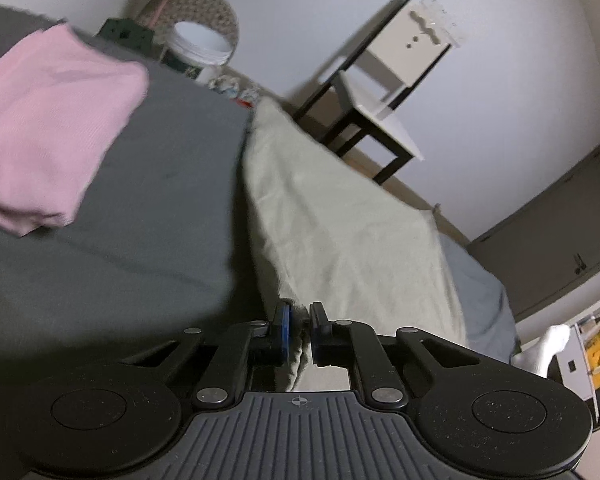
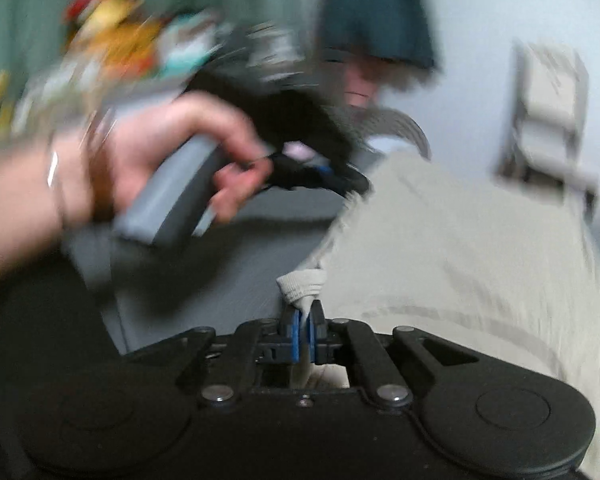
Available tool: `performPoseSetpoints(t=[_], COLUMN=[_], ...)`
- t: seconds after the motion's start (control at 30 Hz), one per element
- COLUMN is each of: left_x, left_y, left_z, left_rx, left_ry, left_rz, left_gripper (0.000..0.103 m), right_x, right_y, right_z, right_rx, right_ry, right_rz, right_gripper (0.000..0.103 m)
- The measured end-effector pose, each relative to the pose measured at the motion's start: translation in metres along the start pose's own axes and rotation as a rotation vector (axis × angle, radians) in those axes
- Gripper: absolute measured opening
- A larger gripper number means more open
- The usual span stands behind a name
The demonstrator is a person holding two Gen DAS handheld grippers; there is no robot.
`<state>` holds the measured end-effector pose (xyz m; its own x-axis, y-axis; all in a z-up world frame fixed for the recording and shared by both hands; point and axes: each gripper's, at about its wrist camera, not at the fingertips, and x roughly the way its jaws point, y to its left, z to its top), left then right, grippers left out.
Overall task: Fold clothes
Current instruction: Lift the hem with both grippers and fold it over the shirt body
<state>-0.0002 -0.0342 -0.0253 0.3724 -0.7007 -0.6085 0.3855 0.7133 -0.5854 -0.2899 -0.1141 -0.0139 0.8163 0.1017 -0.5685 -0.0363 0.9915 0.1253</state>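
**Both tongs grip a beige garment above a bed**

The left tongs (image 1: 302, 316) pinch the edge of a pale beige knit garment (image 1: 339, 216), stretched above the grey bed (image 1: 140, 216). The right tongs (image 2: 307, 320) clamp its ribbed corner. A folded pink garment (image 1: 48, 128) lies on the bed.

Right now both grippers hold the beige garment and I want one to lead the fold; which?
Probably left: its view shows the beige garment and bed clearly; the right view is blurred.
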Motion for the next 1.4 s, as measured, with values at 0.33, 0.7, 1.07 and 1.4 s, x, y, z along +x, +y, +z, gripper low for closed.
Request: performPoseSetpoints(t=[0.33, 0.7, 1.07, 1.4], left_x=[0.050, 0.117, 0.129, 0.124], left_y=[-0.118, -0.208, -0.213, -0.272], left_z=[0.001, -0.039, -0.056, -0.072], left_rx=[0.172, 0.262, 0.210, 0.415], left_ry=[0.059, 0.162, 0.121, 0.151], left_rz=[-0.033, 0.028, 0.072, 0.096], left_gripper=[0.010, 0.010, 0.010, 0.010], right_x=[-0.065, -0.088, -0.077, -0.092], right_y=[-0.145, -0.205, -0.222, -0.222], right_z=[-0.034, -0.086, -0.104, -0.114], right_rx=[0.640, 0.879, 1.066, 1.074], right_ry=[-0.114, -0.084, -0.078, -0.083], right_rz=[-0.064, -0.097, -0.065, -0.152], right_gripper=[0.005, 0.006, 0.006, 0.006])
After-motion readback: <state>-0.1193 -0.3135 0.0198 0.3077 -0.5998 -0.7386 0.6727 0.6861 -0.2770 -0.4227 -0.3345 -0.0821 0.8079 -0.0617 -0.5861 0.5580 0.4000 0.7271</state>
